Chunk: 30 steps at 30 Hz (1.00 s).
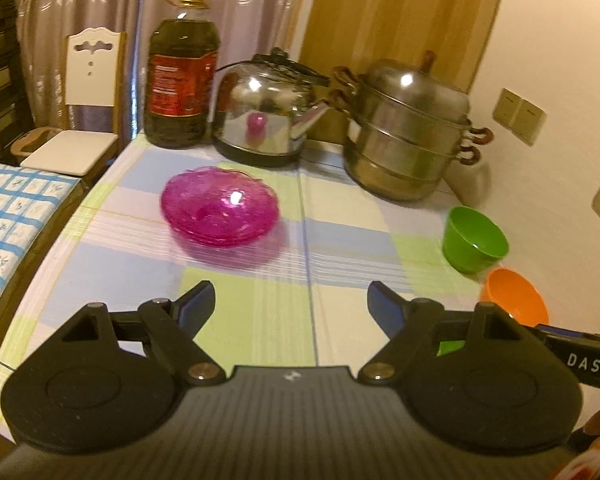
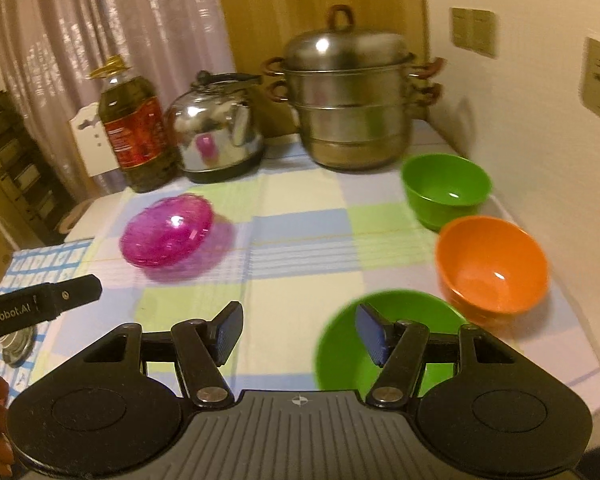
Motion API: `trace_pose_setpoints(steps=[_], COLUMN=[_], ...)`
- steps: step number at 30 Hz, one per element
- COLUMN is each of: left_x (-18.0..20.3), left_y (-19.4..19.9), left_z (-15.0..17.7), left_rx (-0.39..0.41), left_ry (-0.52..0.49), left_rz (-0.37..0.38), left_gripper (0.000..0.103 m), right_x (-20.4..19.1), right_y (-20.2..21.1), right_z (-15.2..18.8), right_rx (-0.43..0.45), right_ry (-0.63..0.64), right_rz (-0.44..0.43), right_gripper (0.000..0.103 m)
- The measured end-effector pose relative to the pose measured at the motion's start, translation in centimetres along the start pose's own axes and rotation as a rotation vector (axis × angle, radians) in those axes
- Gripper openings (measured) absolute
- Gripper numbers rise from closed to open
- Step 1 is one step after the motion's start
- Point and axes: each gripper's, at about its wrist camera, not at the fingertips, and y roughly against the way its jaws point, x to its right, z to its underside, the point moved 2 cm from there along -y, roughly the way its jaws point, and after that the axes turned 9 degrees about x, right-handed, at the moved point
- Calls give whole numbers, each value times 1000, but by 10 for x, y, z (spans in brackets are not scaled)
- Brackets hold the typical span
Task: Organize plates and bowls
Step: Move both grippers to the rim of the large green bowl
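Two claws angled down, left claw (image 1: 290,304) agape, right claw (image 2: 298,330) agape

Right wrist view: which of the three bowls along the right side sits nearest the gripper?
The near green bowl, directly under the right gripper; the orange bowl and far green bowl lie beyond it.

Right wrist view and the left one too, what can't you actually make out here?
- Near green bowl: right wrist view, front part hidden behind the right gripper.
- Pink plates: both views, motion blur; count unclear.
- Oil bottle label: blurred, unreadable.
- Orange bowl: left wrist view, partly hidden by the left gripper.
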Motion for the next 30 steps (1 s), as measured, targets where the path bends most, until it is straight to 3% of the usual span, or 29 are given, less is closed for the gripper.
trace_pose_setpoints(steps=[5, 15, 30], left_x=[17, 55, 88], left_y=[2, 3, 11], left_z=[11, 33, 51], left_rx=[-31, -85, -113], left_ry=[19, -10, -71], left_rz=[38, 110, 202], left_gripper=[81, 81, 81], right_x=[21, 49, 66], right_y=[17, 43, 48], right_z=[11, 30, 37], right_rx=[-27, -70, -94], right_ry=[-7, -16, -60], right_rz=[49, 68, 101], right_gripper=[62, 62, 62])
